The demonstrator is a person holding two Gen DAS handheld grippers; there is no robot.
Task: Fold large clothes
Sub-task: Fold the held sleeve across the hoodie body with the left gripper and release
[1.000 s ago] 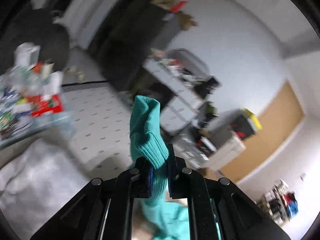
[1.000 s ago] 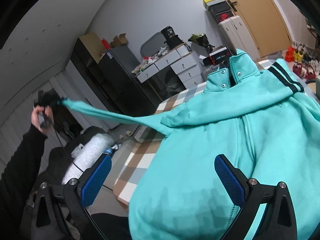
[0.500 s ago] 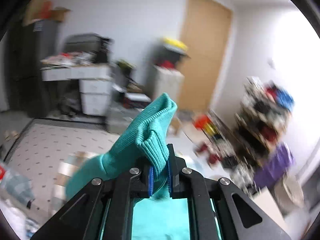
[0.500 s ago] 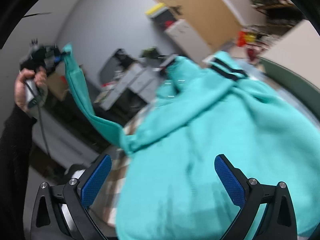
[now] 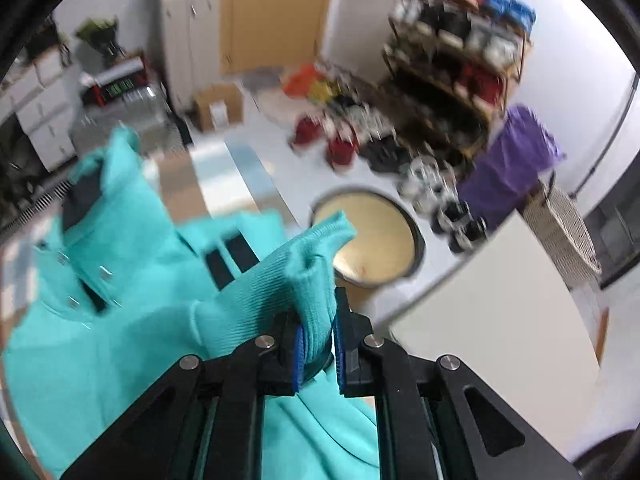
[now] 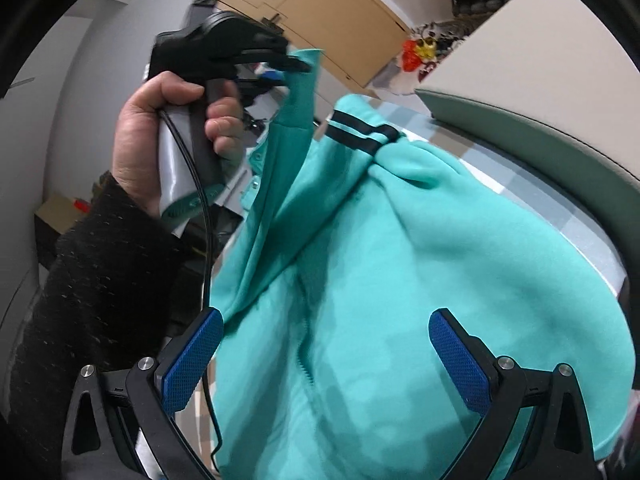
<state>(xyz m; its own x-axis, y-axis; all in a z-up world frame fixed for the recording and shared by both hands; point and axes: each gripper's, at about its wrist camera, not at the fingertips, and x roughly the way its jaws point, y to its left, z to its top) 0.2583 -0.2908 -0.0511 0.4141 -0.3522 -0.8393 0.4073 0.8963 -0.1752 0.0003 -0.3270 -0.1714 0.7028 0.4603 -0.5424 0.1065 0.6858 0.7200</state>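
While the teal jacket [image 6: 420, 280] lies spread on the checked worktop [image 6: 532, 204], filling the middle of the right wrist view from about 12 o'clock down to 6, the folding looks to be in an early stage: the body is unfolded and rumpled, zip side up, and only one sleeve [image 6: 288, 168] is in play. That sleeve rises at 11 o'clock from the body to the left gripper [image 6: 298, 65], whose jaws are pinched narrow on the ribbed cuff [image 5: 312, 272]. I judge the step in hand to be laying this sleeve across the chest; the other sleeve, with its dark stripes [image 6: 360, 132] at 12 o'clock, and every body fold are yet to be done.

Only the right wrist view shows the person's hand [image 6: 160, 136] and dark knitted sleeve at 9 o'clock, wrapped round the left tool's handle, and the right gripper [image 6: 320, 364] with its blue pads spread wide at 7 and 4 o'clock above the cloth, holding nothing.

Only the left wrist view shows the grip close up: the cuff bunched between the blue pads at 6 o'clock, the collar with its metal snaps [image 5: 86, 284] at 8 o'clock, and the room beyond, blurred, with a round pale floor mat [image 5: 376, 236] near centre and a cluttered rack [image 5: 452, 52] at 1 o'clock.
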